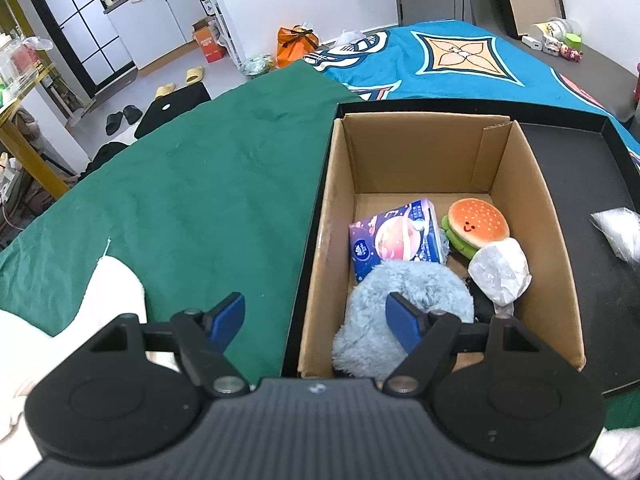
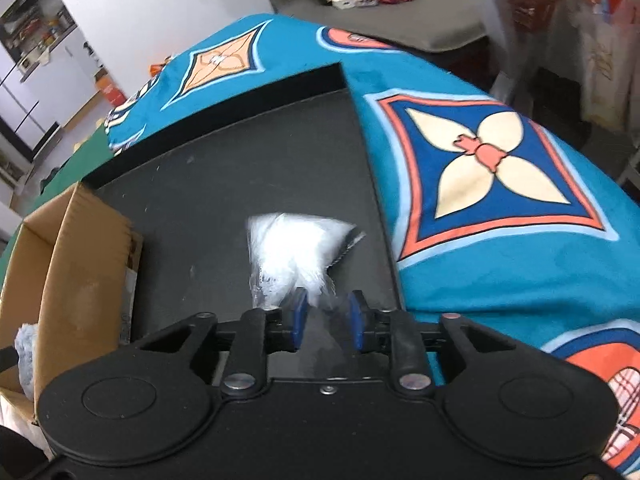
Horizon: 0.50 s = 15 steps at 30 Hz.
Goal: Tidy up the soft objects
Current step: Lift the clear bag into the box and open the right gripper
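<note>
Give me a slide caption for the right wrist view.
Right gripper poised, jaws parted, at the near end of a clear plastic bag lying on the black tray.

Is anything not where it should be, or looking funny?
Yes. One crinkly clear plastic bag of white fluff lies alone on the flat black tray, outside the brown cardboard box that holds the other soft things. The right gripper is just in front of it.

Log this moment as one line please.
left gripper: open, over cardboard box | right gripper: open at white bag on black tray
</note>
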### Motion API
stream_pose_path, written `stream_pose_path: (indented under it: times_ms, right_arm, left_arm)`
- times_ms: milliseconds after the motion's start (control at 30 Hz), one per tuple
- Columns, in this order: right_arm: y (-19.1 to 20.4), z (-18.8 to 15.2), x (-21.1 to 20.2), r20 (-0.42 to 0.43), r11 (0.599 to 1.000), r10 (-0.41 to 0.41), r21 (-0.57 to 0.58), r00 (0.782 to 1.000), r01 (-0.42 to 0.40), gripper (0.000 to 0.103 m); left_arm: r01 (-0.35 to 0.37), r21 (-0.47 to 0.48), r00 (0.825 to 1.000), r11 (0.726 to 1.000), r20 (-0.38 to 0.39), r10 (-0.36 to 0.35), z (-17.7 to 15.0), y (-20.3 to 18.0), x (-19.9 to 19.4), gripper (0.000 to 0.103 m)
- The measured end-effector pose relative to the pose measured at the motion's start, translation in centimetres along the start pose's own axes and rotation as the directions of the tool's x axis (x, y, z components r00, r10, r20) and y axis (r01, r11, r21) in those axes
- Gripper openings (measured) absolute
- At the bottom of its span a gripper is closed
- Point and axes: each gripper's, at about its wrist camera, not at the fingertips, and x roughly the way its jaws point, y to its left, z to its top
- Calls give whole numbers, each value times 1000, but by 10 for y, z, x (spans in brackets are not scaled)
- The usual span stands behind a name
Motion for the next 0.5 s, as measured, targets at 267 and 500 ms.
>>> stream_pose_path:
  times_ms: [267, 500]
  right_arm:
    - [2, 4, -7, 78, 1000, 10, -4, 997, -10, 71]
    - [19, 9, 12, 71, 998, 14, -64, 997, -10, 86]
  left_arm:
    - [4, 1, 1000, 1000, -1, -4, 0, -1, 2, 76]
    - [-6, 24, 1000, 1000, -5, 6, 1, -6, 6, 76]
